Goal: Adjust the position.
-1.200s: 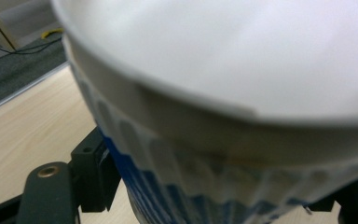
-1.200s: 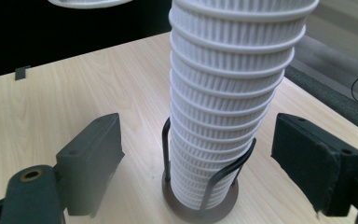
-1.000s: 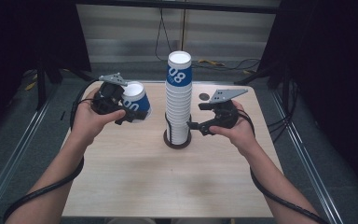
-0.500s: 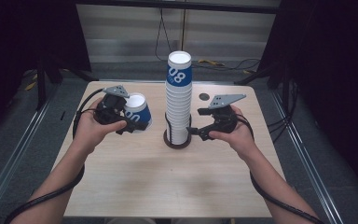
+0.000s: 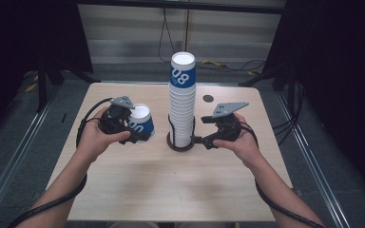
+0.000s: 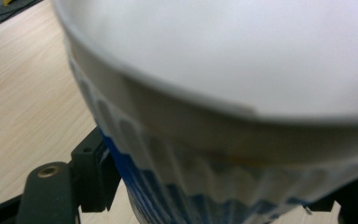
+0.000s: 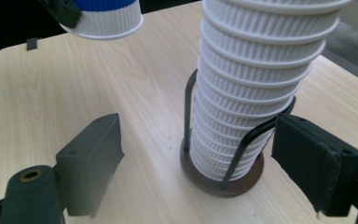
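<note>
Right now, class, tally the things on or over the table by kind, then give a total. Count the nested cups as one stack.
Stack of paper cups: 1
Single paper cup: 1
Wire cup holder: 1
Hand-held grippers, left gripper and right gripper: 2
Total: 5

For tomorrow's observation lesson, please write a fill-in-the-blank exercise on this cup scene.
1. The left gripper holds a single ____.
2. The tall stack of cups stands in a wire ____.
3. The right gripper has its jaws ____ beside the holder.
4. Everything rests on a light wooden ____.

Missing words: cup; holder; open; table
</note>
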`<state>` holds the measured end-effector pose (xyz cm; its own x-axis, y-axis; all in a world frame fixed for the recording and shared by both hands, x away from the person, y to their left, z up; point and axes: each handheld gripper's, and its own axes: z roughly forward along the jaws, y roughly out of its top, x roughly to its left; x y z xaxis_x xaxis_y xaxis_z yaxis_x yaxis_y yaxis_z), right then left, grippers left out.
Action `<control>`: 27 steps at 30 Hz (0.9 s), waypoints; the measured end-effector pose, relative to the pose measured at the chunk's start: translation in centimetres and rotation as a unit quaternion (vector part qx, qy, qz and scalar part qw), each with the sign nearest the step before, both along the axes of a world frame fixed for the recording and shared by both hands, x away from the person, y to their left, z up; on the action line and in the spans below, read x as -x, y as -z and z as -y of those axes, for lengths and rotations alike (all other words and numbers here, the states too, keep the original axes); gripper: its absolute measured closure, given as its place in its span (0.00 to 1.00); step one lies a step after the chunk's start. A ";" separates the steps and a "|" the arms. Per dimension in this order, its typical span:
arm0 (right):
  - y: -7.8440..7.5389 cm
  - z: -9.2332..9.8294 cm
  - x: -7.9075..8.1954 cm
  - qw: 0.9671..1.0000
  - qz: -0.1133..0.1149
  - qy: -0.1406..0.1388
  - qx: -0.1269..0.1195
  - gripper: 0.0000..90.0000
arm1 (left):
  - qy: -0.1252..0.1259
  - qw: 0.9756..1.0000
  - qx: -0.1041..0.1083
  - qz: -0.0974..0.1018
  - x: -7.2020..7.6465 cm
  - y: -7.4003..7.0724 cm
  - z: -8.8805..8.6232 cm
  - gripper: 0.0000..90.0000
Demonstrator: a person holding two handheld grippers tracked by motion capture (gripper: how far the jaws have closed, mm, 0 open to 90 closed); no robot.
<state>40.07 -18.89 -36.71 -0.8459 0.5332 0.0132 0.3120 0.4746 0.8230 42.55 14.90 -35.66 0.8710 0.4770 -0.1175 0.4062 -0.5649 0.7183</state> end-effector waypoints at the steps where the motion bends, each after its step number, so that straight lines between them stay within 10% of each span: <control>1: 0.2 0.0 0.1 1.000 -0.002 -0.001 -0.001 0.17 | 0.001 1.000 -0.001 -0.001 0.0 0.1 0.0 0.26; 27: 2.6 0.2 1.1 1.000 -0.013 -0.022 0.013 0.17 | 0.069 0.996 -0.048 -0.028 1.7 3.5 2.2 0.26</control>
